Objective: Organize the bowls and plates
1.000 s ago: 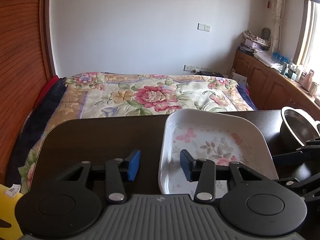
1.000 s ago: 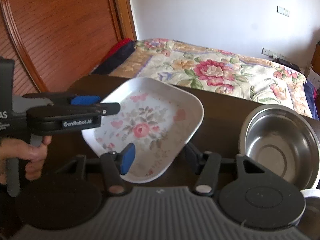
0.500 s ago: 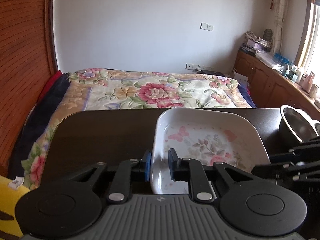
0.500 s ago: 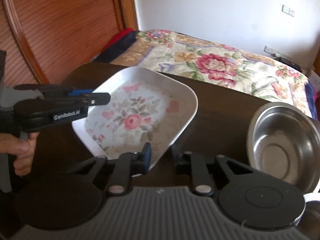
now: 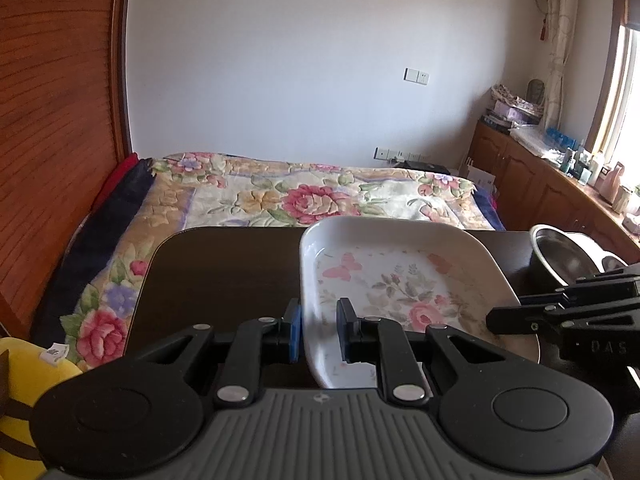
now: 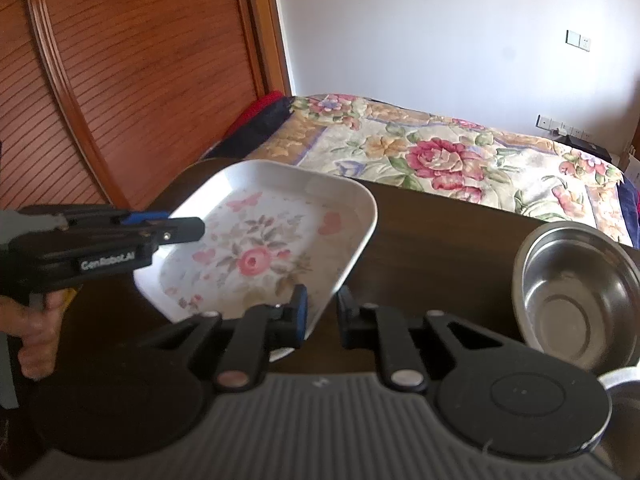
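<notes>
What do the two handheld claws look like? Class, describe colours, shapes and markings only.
Both the left claw and right claw are matte black, with blue finger pads, silver pivot bolts, round discs and a ribbed grey base. White "GenRobot.AI" lettering marks the left one's side.

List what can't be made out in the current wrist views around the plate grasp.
- Floral plate: its near edge is hidden by the left gripper body in the left wrist view, and by the right gripper in the right wrist view.
- Steel bowl: the right frame edge cuts it off.
- Second metal rim: mostly hidden behind the gripper body, unidentifiable.
- Countertop bottles: too small.
</notes>
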Demonstrator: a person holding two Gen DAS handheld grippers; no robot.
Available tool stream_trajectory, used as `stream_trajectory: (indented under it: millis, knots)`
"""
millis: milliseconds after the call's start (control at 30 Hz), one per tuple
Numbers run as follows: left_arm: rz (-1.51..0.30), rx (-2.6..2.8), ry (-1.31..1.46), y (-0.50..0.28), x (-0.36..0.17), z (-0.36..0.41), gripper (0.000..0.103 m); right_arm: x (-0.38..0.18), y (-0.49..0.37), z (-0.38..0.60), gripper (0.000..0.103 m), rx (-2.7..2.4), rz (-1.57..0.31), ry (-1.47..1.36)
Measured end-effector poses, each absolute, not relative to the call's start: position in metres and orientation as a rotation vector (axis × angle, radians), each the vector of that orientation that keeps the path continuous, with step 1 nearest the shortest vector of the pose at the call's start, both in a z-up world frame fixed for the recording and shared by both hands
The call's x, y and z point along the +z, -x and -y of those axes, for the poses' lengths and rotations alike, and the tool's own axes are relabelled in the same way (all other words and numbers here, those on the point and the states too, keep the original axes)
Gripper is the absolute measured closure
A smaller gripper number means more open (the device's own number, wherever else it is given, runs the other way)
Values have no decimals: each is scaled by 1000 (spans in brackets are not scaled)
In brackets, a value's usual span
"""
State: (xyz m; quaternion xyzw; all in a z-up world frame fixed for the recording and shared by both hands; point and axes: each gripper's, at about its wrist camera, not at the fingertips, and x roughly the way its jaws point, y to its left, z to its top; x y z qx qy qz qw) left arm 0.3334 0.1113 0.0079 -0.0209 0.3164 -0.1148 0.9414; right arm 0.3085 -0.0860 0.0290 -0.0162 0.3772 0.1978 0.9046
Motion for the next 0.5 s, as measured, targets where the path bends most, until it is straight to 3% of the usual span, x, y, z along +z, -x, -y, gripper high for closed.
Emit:
stream_trajectory:
  millis: [500]
  knots:
    - [-597,-214,6,-274,36,-95,55,45,-265,106,87,444,-725,4]
